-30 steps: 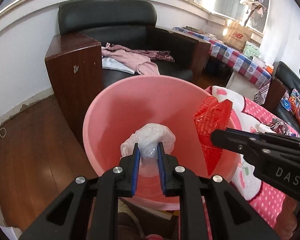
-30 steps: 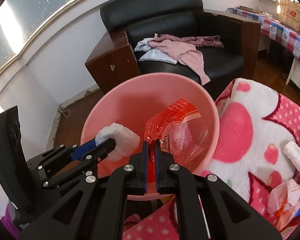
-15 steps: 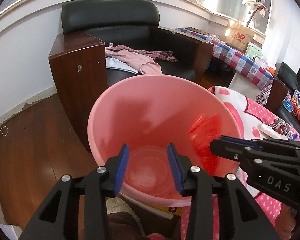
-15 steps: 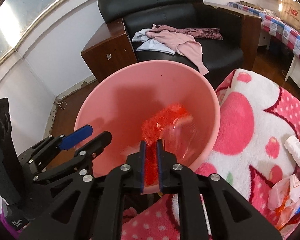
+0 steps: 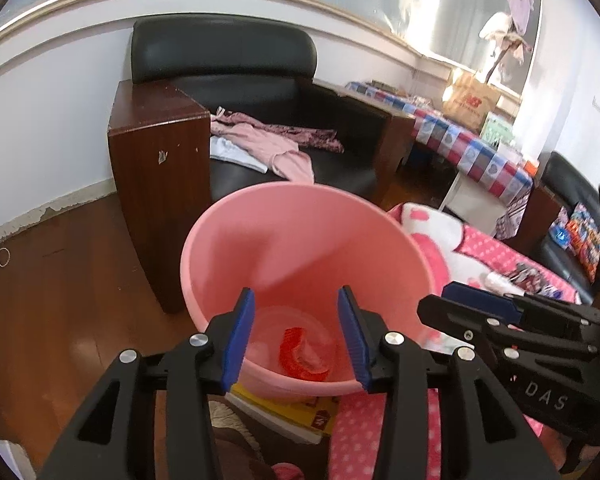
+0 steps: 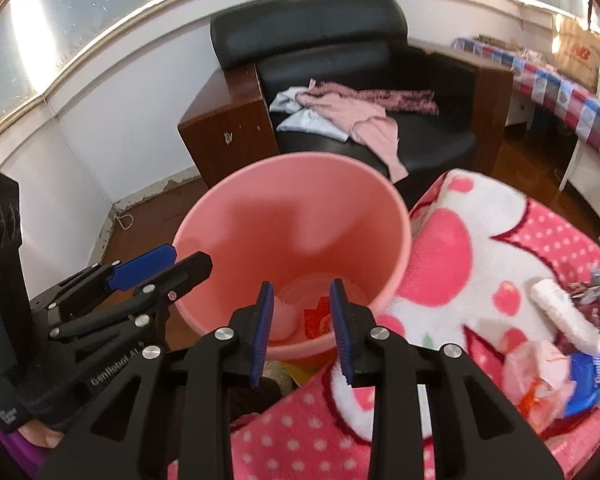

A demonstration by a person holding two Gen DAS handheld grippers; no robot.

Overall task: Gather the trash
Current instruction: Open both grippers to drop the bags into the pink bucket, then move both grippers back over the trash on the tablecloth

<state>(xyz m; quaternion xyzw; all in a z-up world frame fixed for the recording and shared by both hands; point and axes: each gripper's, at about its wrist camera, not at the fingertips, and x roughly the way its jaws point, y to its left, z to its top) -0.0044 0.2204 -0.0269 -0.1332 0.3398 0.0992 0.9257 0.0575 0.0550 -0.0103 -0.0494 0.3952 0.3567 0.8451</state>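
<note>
red wrapper [image 5: 303, 354] and pale crumpled bag [image 6: 283, 314] lie at bottom of pink bin [image 5: 260, 240], partly hidden by near rim. left gripper [image 5: 296, 338] jaws wide, opening, nothing between. right gripper [image 6: 301, 312] narrower, opening, empty too. bin beside pink spotted blanket [image 6: 460, 260]; more trash [image 6: 556, 364] on it, blurred. wood floor [image 5: 60, 280], black armchair [image 5: 240, 60] with clothes [image 5: 268, 144] behind.

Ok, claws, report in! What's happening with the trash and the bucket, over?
Both claws, left and right, opening, nothing between them. Red wrapper lying in pink bucket. More trash waiting on blanket. Nothing in the way.
</note>
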